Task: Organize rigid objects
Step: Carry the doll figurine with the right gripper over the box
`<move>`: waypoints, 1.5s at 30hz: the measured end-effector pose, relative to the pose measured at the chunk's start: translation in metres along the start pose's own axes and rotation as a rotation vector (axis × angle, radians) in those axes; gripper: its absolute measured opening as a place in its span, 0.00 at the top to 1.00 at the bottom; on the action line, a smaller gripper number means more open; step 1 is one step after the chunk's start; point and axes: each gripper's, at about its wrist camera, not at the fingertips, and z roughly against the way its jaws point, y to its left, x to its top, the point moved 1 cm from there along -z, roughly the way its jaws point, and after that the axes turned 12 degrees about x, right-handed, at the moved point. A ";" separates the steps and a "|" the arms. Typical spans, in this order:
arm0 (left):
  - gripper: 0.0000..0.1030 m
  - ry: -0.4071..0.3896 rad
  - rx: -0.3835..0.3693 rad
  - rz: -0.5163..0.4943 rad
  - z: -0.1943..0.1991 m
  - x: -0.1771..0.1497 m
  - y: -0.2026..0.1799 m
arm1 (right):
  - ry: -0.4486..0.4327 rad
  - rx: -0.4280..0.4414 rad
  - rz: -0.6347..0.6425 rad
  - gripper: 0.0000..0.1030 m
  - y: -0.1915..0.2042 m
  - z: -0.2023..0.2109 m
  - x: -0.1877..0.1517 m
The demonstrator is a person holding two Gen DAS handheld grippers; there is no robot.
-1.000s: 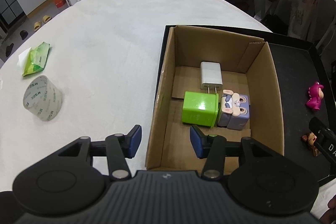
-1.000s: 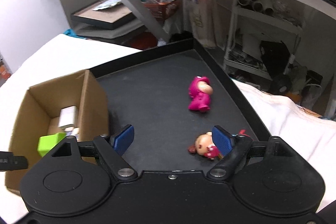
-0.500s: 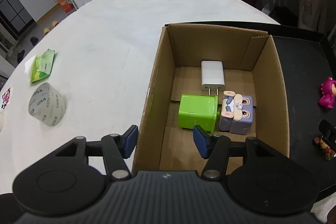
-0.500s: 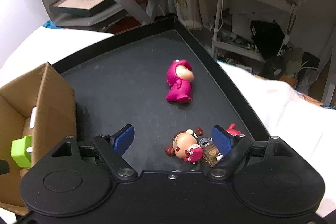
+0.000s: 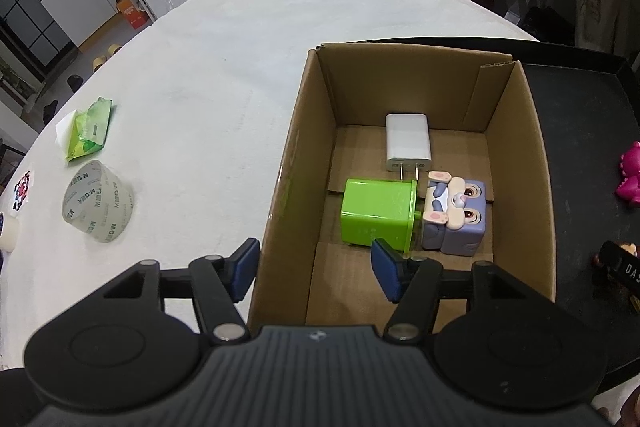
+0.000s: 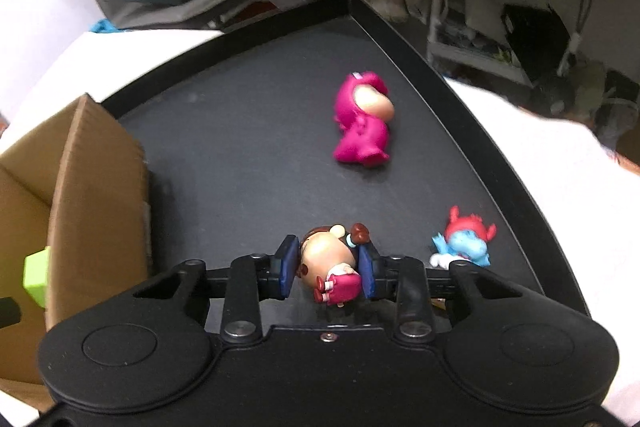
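- White cloth covers the table (image 5: 224,59); a black tray (image 6: 248,83) sits on it.
- Right gripper (image 6: 329,269): jaws closed on a brown-haired doll figure (image 6: 330,261) at the tray floor.
- Just beside: a blue-and-red figure (image 6: 464,243); farther off, a pink figure (image 6: 364,123).
- Left gripper (image 5: 314,273): jaws spread wide, empty, straddling the cardboard box (image 5: 292,155) wall.
- Inside the box: green cube (image 5: 376,217), purple bunny block (image 5: 456,217), white charger (image 5: 408,141).
- On the cloth, a tape roll (image 5: 96,207).
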 end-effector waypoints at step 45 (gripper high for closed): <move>0.43 -0.027 -0.222 0.102 -0.017 -0.021 0.059 | -0.237 0.254 0.342 0.69 0.123 0.065 0.024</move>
